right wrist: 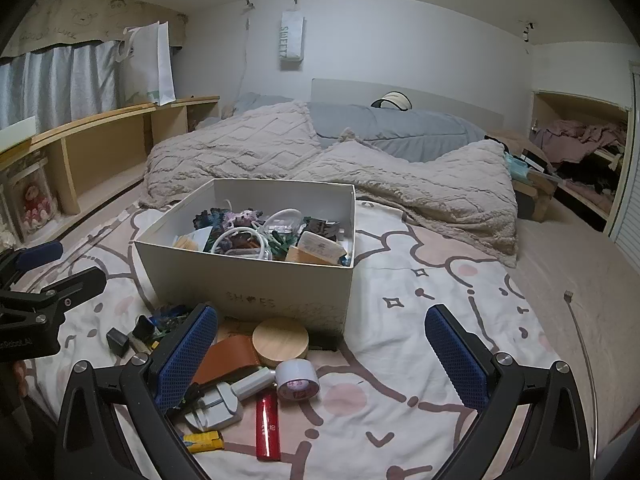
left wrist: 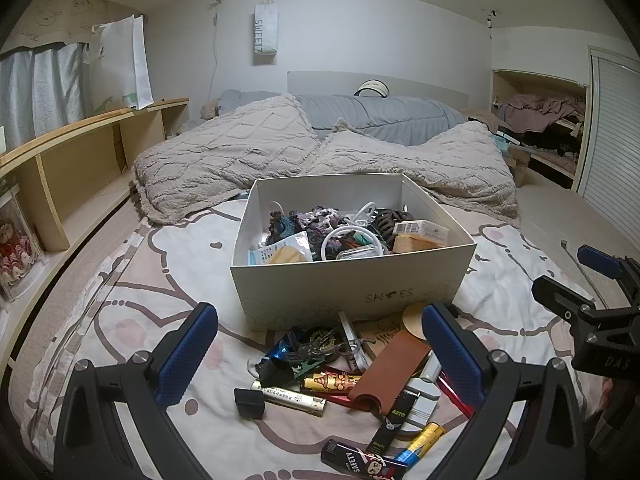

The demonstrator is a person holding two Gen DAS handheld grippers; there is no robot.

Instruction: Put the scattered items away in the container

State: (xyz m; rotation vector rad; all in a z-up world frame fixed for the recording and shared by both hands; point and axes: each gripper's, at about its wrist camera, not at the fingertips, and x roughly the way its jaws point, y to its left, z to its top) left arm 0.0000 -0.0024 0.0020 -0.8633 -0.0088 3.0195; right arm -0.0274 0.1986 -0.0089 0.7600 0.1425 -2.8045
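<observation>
A bedroom, with a bed (left wrist: 160, 272) under a pale sheet patterned in pink and brown; crumpled beige blankets (left wrist: 224, 160) and a grey duvet (left wrist: 380, 116) lie at its far end, a wooden shelf unit (left wrist: 80, 160) runs along the left wall, and a white paper bag (left wrist: 266, 32) hangs on the far wall.

In the middle of the bed stands an open white shoe box (left wrist: 348, 284), the container, already partly filled with small things: crocheted pieces, a white ring, a dark hair claw, small cartons.

The scattered items lie on the sheet just in front of the box's near wall. Among them are a brown leather case (left wrist: 394, 368), several lighters (left wrist: 320, 385), a small black cube (left wrist: 249, 403), a round wooden lid (right wrist: 281, 338) touching the box's near side, a roll of white tape (right wrist: 298, 380) just near of the lid, and a red lighter (right wrist: 267, 426) lying nearest.

The left gripper (left wrist: 320, 354) hangs over the pile with its blue-padded jaws spread wide and nothing between them. The right gripper (right wrist: 322, 354) is to its right, jaws likewise wide apart and empty, over the lid, the tape and bare sheet.
</observation>
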